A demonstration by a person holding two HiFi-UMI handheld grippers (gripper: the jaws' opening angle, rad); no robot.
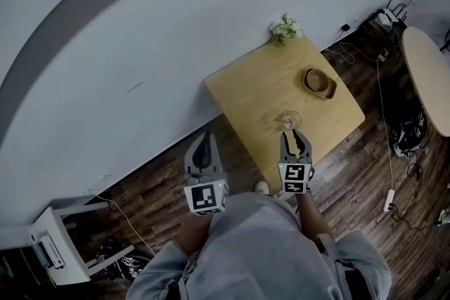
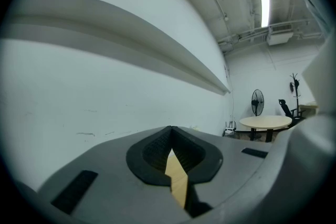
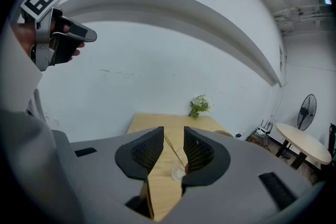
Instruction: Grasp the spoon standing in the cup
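Observation:
A clear glass cup point(image 1: 290, 120) stands near the front edge of the light wooden table point(image 1: 260, 88), with a thin spoon point(image 3: 171, 148) leaning in it. My right gripper point(image 1: 295, 131) hovers just in front of the cup. In the right gripper view, my right gripper point(image 3: 173, 131) is open. The spoon's handle rises between its jaws, above the cup point(image 3: 178, 171), and neither pad presses on it. My left gripper point(image 1: 204, 139) hangs over the floor left of the table, its jaws shut on nothing point(image 2: 171, 131).
On the table's far side sit a wooden bowl point(image 1: 318, 82) and a small bunch of flowers point(image 1: 285, 28) by the wall. A round table point(image 1: 429, 77), cables and a power strip point(image 1: 389, 200) are at the right. A white box point(image 1: 49, 246) stands at the lower left.

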